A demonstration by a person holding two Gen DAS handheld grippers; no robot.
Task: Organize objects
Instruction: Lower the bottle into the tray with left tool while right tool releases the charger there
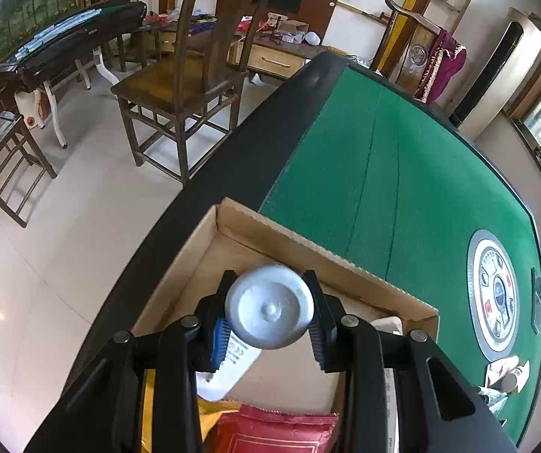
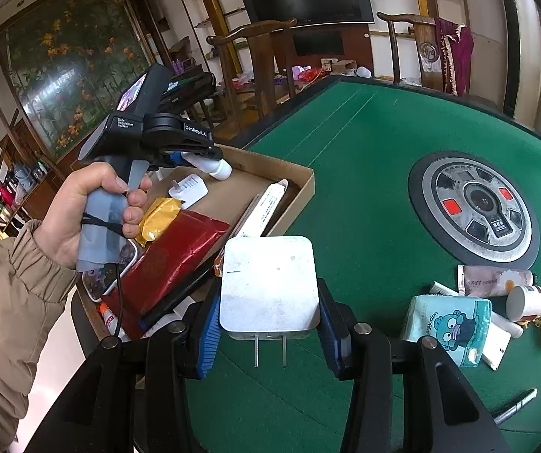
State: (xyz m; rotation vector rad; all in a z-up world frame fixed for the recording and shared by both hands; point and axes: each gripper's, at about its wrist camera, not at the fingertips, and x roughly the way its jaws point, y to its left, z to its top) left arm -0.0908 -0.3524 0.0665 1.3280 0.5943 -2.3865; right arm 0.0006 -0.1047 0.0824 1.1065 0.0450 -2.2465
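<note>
Setting: a green felt mahjong table (image 2: pixel 365 158) with a black rim and a round control dial (image 2: pixel 474 205) at its centre; wooden chairs (image 1: pixel 180 87) stand beyond it on a pale tiled floor.
Left gripper: the left gripper (image 1: pixel 270 313) hangs over the cardboard box (image 1: pixel 331 256), its fingers closed on a white tube with a round silver-grey cap (image 1: pixel 268 307) that faces the camera.
Left gripper, seen from the right side: a hand (image 2: pixel 93 211) in a tan sleeve grips its handle; the white tube (image 2: pixel 214 166) pokes out of the fingers above the box's far end.
Right gripper: the right gripper (image 2: pixel 268 324) holds a white square wall charger (image 2: pixel 268 287) between its pads, two metal prongs pointing down, above the felt just right of the box.
Box contents: a second white charger (image 2: pixel 191 190) at the far end, a yellow packet (image 2: pixel 159 215), a red foil packet (image 2: pixel 172 260), a long white tube (image 2: pixel 266 204) along the right wall, and a phone-like item (image 2: pixel 108 275) at the near left.
Loose items: near right of the dial lie a teal cartoon tissue pack (image 2: pixel 449 326), a pinkish tube (image 2: pixel 493 281), a small white cup-like container (image 2: pixel 527 302), and a pen (image 2: pixel 515 406) nearest the camera.
</note>
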